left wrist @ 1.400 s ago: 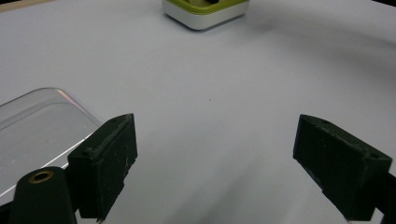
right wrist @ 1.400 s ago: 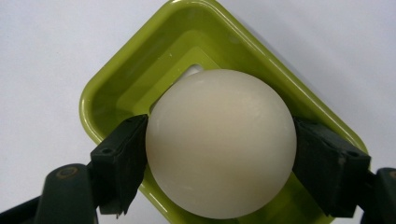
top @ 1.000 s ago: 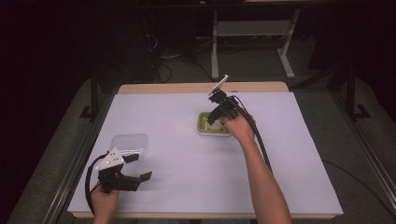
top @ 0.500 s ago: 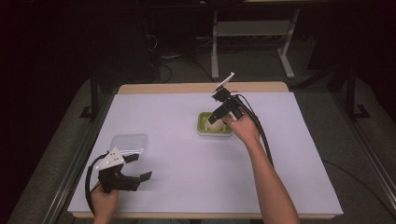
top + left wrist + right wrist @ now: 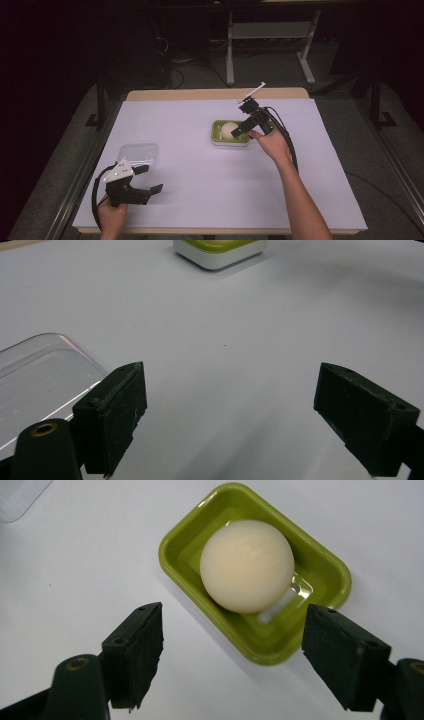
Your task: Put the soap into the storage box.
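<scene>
The pale round ball point(image 5: 247, 566) is sitting inside the green rectangular dish point(image 5: 327, 570), which is resting on the white-covered desk point(image 5: 200, 200) a little toward one o'clock from its middle. The ball is looking smooth and probably light (possibly soap or dough, so maybe slippery or easy to dent), so I am judging that the safest hold is across its widest part, pads on opposite sides above the dish rim, with gentle pressure. The right claw point(image 5: 232, 645) is hovering just over the dish's near edge with its jaws spread wide and empty, pointing steeply down, the forearm reaching in from five o'clock. The left claw point(image 5: 150, 180) is waiting near the seven o'clock corner of the desk, jaws likewise apart and holding nothing, aimed across the surface, with the clear plastic lid point(image 5: 138, 154) lying just beside it at its twelve o'clock
</scene>
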### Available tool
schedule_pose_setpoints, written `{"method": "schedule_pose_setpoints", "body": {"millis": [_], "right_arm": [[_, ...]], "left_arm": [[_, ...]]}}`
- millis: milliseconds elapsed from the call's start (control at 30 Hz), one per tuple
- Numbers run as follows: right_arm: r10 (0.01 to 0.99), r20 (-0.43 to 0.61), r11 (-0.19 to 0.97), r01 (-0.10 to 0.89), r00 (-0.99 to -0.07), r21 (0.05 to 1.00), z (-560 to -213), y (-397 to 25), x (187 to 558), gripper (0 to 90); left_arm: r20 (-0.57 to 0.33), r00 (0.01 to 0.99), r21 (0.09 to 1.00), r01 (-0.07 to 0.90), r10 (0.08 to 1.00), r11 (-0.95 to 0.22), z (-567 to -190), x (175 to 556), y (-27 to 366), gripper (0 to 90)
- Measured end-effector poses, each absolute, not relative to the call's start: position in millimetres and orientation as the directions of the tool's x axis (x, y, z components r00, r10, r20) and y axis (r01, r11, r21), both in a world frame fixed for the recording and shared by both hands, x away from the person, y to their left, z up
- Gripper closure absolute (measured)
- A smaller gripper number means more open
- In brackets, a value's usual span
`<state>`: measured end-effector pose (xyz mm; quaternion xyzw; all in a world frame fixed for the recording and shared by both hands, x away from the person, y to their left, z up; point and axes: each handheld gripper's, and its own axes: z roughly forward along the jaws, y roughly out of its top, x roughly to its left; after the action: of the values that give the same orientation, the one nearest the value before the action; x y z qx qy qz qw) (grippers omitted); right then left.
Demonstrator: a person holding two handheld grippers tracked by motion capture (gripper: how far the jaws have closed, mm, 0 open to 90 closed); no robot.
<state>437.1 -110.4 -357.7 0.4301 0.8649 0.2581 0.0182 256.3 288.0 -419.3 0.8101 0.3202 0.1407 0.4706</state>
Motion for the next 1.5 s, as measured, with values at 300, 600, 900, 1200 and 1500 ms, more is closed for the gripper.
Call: {"method": "schedule_pose_setpoints", "body": {"millis": [300,600,900,1200,1500], "right_arm": [[0.752,0.210,0.478,0.736,-0.625,0.480,-362,-130,418,23.7],[0.750,0.239,0.451,0.742,-0.617,0.497,-365,-150,403,23.6],[0.758,0.254,0.415,0.744,-0.601,0.524,-366,-169,387,23.7],[0.759,0.264,0.395,0.744,-0.595,0.539,-372,-185,370,23.8],[0.759,0.267,0.391,0.744,-0.593,0.542,-377,-194,358,23.8]], "left_arm": [[-0.079,0.751,0.848,0.397,0.655,-0.352,-420,257,287,12.9],[-0.077,0.746,0.849,0.397,0.661,-0.349,-419,257,291,12.9],[-0.071,0.745,0.847,0.396,0.663,-0.355,-420,258,291,12.9],[-0.068,0.747,0.844,0.397,0.661,-0.362,-421,258,290,12.8],[-0.079,0.743,0.844,0.404,0.665,-0.352,-421,258,289,12.9]]}}
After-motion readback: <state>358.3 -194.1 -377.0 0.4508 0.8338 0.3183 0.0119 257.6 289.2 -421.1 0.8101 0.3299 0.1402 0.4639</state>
